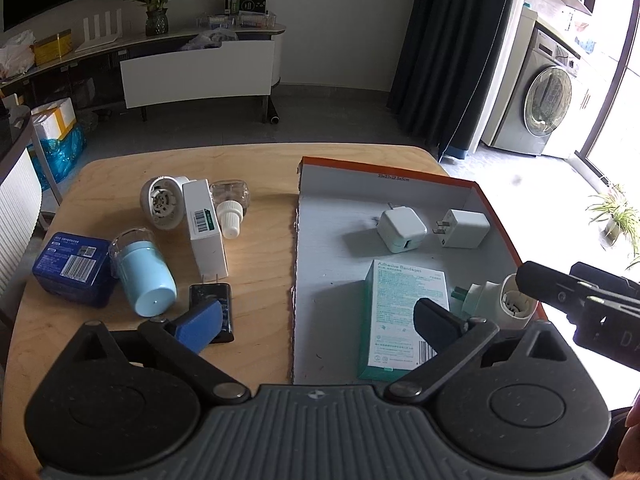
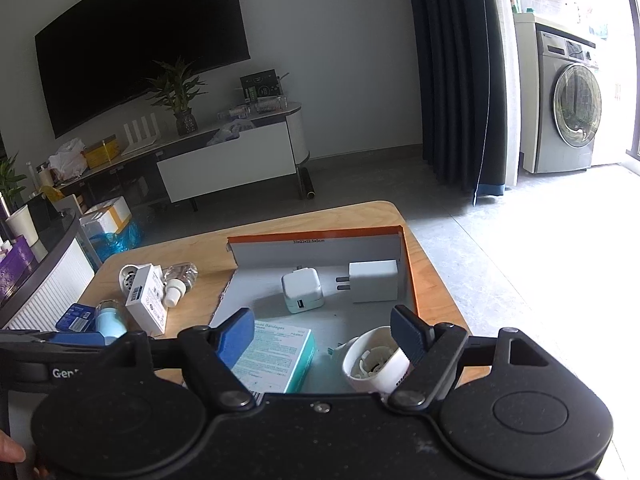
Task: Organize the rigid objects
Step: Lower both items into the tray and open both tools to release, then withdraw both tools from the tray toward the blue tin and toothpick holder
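Left gripper [image 1: 320,320] jaws wide, empty; teal-edged adhesive bandage box [image 1: 404,312] under its right finger, inside orange-rimmed cardboard tray [image 1: 384,168]. Right gripper [image 2: 324,334] spread wide, white round plug-in device [image 2: 374,362] touching its right pad.

Pretty ordinary living room: white walls, grey tile floor [image 2: 360,168], and a big dark TV [image 2: 140,40] on the wall up at 10 o'clock, with a long low white media console [image 2: 228,164] under it carrying a potted plant [image 2: 180,96] and some clutter. A dark curtain [image 2: 452,72] hangs at 1 o'clock, and beside it at 2 o'clock sits a silver front-load washing machine [image 2: 568,104]. Strong daylight pours in from the glass door at 3 o'clock, washing out the floor there.
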Demonstrator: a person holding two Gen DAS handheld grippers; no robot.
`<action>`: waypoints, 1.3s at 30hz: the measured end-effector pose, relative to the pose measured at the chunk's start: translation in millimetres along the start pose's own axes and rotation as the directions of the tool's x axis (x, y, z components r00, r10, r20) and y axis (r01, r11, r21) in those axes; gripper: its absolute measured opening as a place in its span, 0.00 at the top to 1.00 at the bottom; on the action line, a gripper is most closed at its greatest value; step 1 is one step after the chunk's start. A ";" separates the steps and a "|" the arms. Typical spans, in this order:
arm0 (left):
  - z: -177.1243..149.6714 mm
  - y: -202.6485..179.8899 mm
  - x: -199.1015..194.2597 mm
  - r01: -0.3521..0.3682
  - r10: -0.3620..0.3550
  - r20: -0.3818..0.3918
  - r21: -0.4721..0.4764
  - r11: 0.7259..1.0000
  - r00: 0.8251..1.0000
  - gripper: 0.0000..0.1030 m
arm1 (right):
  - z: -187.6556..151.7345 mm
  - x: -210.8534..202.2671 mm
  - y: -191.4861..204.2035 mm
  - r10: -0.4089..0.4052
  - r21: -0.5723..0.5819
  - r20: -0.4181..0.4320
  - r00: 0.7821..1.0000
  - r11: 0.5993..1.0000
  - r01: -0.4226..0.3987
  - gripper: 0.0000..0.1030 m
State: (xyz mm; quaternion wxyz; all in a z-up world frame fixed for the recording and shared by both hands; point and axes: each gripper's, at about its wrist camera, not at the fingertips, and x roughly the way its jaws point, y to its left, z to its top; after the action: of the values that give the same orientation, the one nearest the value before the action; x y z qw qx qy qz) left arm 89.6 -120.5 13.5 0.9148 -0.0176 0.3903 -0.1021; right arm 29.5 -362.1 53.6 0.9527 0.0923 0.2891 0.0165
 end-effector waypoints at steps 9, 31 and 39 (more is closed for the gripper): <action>-4.0 13.6 -8.4 -0.048 0.048 0.006 -0.023 0.999 0.999 0.00 | -3.0 -1.6 18.5 0.032 -0.037 -0.017 0.999 0.999 -0.032 0.13; -14.5 61.5 -24.0 -0.127 0.128 -0.003 -0.099 0.987 0.992 0.00 | -12.3 9.1 70.0 0.128 -0.116 -0.084 0.988 0.984 -0.137 0.12; -17.0 73.8 -26.2 -0.140 0.140 -0.005 -0.114 0.984 0.990 0.00 | -14.5 10.4 86.2 0.155 -0.146 -0.102 0.983 0.975 -0.169 0.11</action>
State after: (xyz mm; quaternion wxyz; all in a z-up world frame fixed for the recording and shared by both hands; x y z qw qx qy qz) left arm 72.5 -42.3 12.1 0.9178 -0.0423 0.3946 -0.0151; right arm 32.0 -274.1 52.0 0.9384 0.0410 0.3211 0.1207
